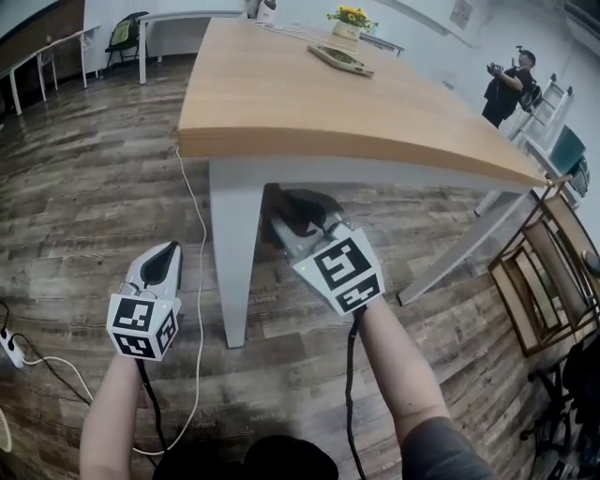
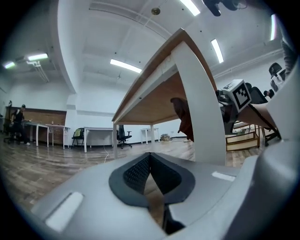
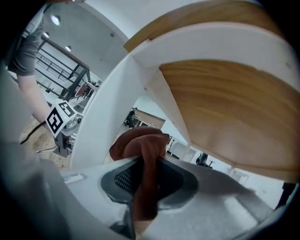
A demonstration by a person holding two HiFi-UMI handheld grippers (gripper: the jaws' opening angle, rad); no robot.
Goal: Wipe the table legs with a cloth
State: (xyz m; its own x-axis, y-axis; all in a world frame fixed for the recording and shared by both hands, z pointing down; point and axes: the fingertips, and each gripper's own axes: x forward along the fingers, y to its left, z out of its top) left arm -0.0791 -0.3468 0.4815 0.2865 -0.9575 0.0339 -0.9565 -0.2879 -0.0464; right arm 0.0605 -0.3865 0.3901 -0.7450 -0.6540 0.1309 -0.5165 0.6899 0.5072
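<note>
Two tools are in play, one per hand, and there is one cloth. The left tool point(image 2: 150, 159) has its jaws closed tip to tip with nothing between them, and it hangs low above the floor to the left of the near table leg point(image 1: 231, 253), apart from it. The right tool point(image 3: 143, 165) is clamped on the cloth point(image 3: 139, 143), which sits under the tabletop point(image 1: 281, 94), just right of that leg's upper part. The bunched end seems to press on the leg's inner face, though contact is hard to confirm.

Two white legs show in the head view: the near one and a slanted one point(image 1: 459, 258) farther right. The tabletop is light wood with a white frame and carries one tray point(image 1: 339, 58) and one pot of yellow flowers point(image 1: 349, 23). The floor point(image 1: 84, 206) is grey-brown wood plank, with one white cable point(image 1: 199, 281) trailing past the near leg. It is a bright room with white walls; one person point(image 1: 506, 84) stands at the far right.

The cloth is reddish-brown and soft, crumpled into a rounded wad above the jaws, with a narrow fold running down between them
</note>
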